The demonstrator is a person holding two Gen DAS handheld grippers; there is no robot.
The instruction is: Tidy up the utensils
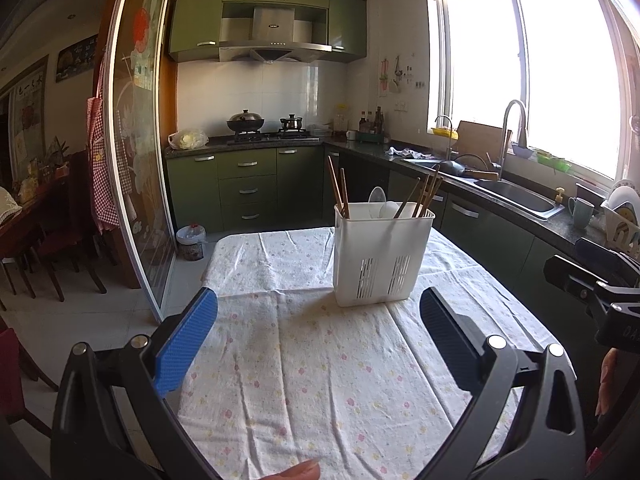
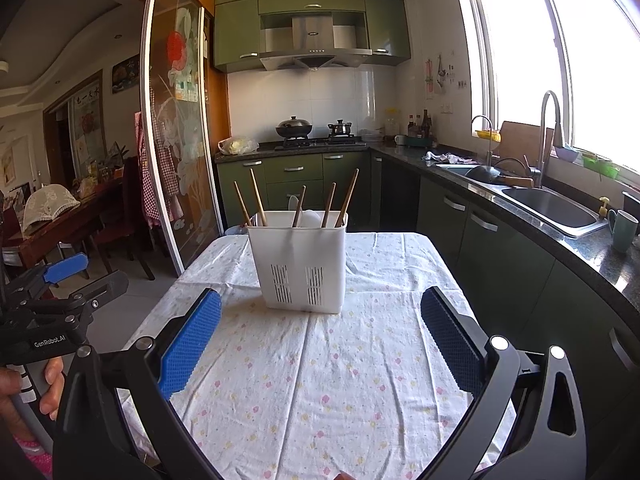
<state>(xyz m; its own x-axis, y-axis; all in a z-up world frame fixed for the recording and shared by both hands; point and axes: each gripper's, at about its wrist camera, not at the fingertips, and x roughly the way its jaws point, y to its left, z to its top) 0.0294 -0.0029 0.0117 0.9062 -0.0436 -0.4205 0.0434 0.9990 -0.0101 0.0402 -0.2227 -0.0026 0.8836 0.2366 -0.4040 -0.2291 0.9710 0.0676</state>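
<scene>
A white slotted utensil holder [image 1: 382, 256] stands upright on the table with the floral cloth [image 1: 304, 368]. Several wooden chopsticks [image 1: 424, 196] and a white spoon [image 1: 377, 197] stick out of it. My left gripper [image 1: 318, 308] is open and empty, a little in front of the holder. In the right wrist view the holder [image 2: 300, 260] stands ahead with chopsticks [image 2: 348, 200] leaning in it, and my right gripper [image 2: 320, 308] is open and empty just before it. The left gripper [image 2: 66, 280] shows at the left edge there.
A dark counter with a sink [image 2: 552, 208], tall tap and mug [image 2: 624, 228] runs along the right. A stove with pots [image 1: 246, 122] is at the back. A glass sliding door [image 1: 140, 160] and a dining table with chairs [image 1: 36, 240] stand left.
</scene>
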